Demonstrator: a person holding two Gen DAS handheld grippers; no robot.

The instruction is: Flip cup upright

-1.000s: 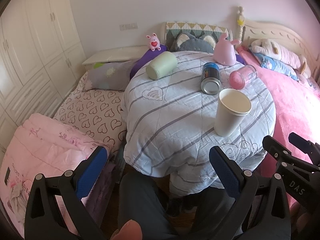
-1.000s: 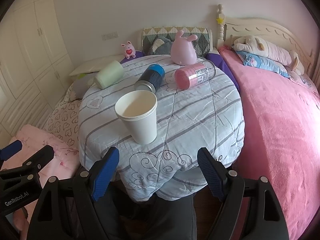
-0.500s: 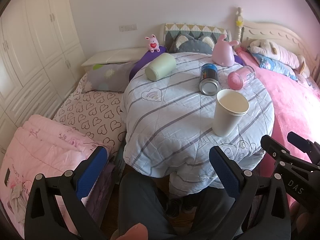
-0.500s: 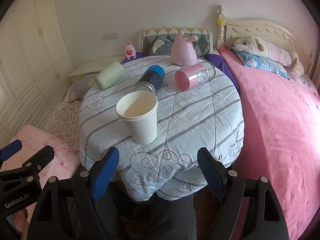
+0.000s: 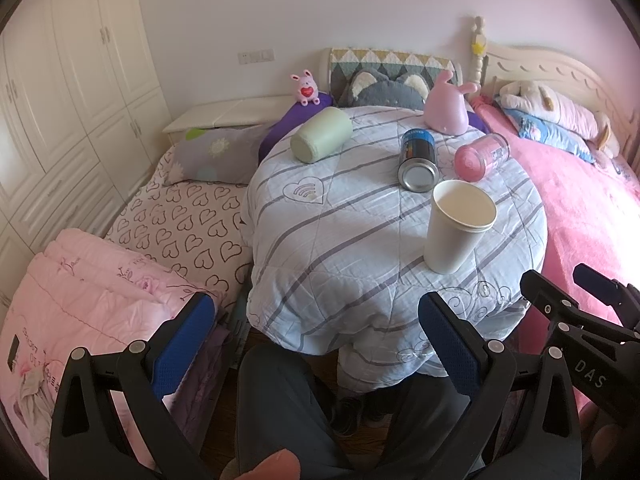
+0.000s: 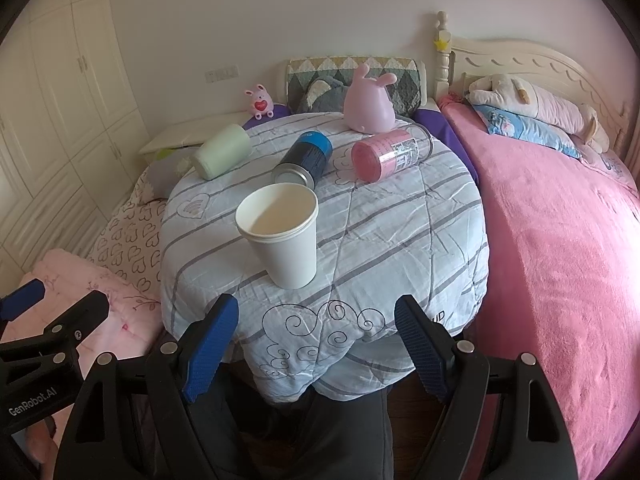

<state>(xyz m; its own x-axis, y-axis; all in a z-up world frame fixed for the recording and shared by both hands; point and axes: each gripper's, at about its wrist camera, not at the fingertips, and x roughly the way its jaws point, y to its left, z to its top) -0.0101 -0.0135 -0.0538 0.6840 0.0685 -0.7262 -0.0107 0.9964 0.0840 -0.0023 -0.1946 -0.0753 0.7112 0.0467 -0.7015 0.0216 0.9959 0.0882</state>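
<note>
A white paper cup (image 5: 456, 228) (image 6: 284, 236) stands upright, mouth up, near the front edge of a round table under a striped light-blue quilt (image 5: 340, 232) (image 6: 400, 216). A pale green cup (image 5: 322, 140) (image 6: 222, 152), a blue can (image 5: 418, 160) (image 6: 304, 156) and a pink clear cup (image 5: 482, 156) (image 6: 390, 154) lie on their sides farther back. My left gripper (image 5: 316, 344) is open and empty, low in front of the table. My right gripper (image 6: 316, 344) is open and empty, just below the table's front edge.
A pink rabbit-shaped toy (image 5: 446, 108) (image 6: 370, 102) stands at the table's back. A pink bed (image 6: 560, 220) lies to the right, a heart-print mattress (image 5: 180, 224) and folded pink quilt (image 5: 80, 292) to the left. White wardrobes (image 5: 60, 92) line the left wall.
Both grippers have drifted slightly back from the table; the cups and can have not moved. Both jaws stay open.
</note>
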